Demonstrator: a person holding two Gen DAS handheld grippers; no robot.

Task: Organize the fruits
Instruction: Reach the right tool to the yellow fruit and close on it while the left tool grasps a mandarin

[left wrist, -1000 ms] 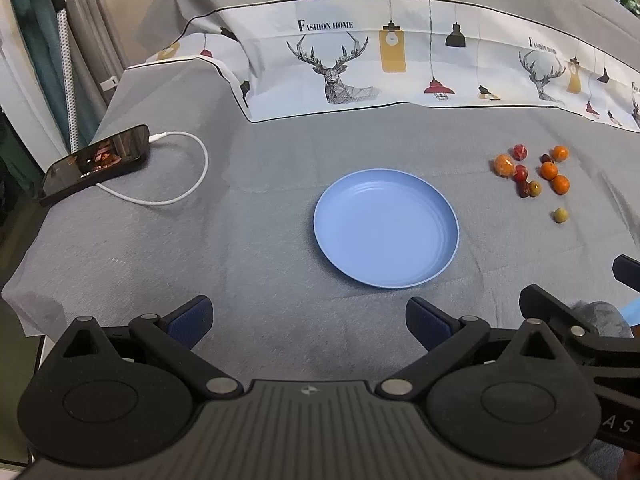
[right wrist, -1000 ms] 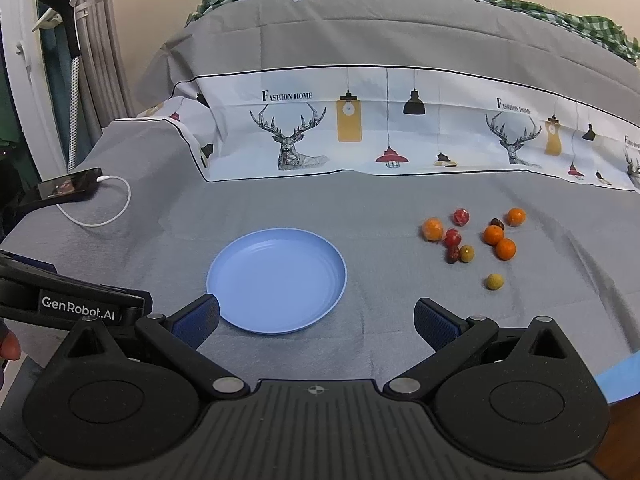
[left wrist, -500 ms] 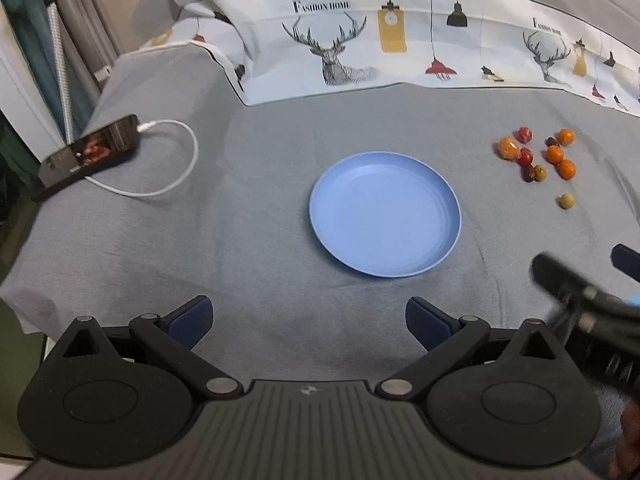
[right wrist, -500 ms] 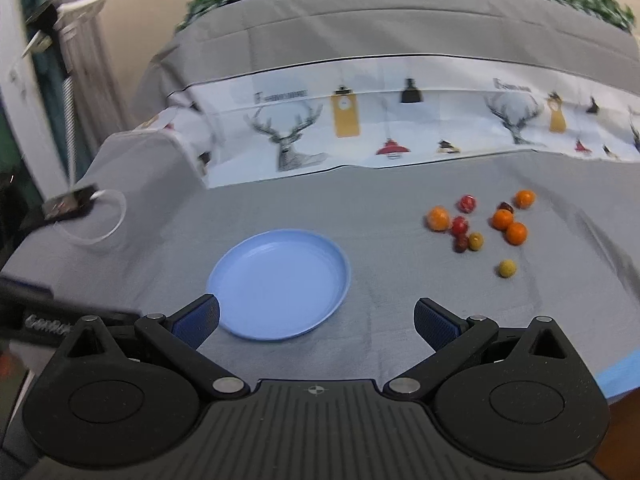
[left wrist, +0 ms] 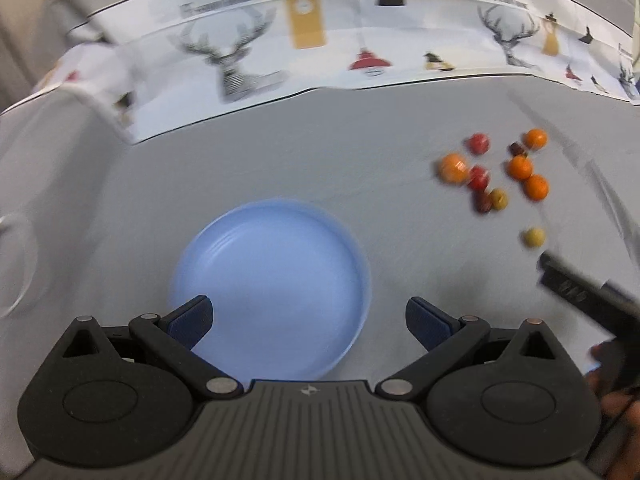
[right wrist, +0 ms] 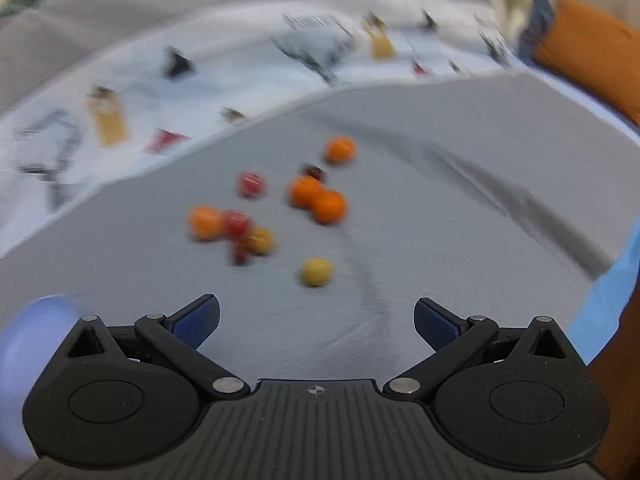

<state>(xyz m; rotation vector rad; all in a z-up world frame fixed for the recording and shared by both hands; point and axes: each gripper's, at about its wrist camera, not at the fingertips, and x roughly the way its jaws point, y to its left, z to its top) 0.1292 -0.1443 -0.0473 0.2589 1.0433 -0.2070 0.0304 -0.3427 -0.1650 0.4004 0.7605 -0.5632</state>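
We see both views evenly and softly lit, without glare or hard shadows. Motion blur smears the fruits [right wrist: 280, 208] and printed cloth [left wrist: 320, 40], worst in the right wrist view; fisheye bends the edges.

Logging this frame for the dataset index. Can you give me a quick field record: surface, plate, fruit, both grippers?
surface: grey cloth
plate: blue plate, nothing in it, left of the fruit
fruit: small fruits clustered loose on the cloth; one yellow fruit apart, nearest the right gripper
left hand-held gripper: open, over the plate's near edge
right hand-held gripper: open, aimed at the fruit, holding nothing
image: motion-blurred
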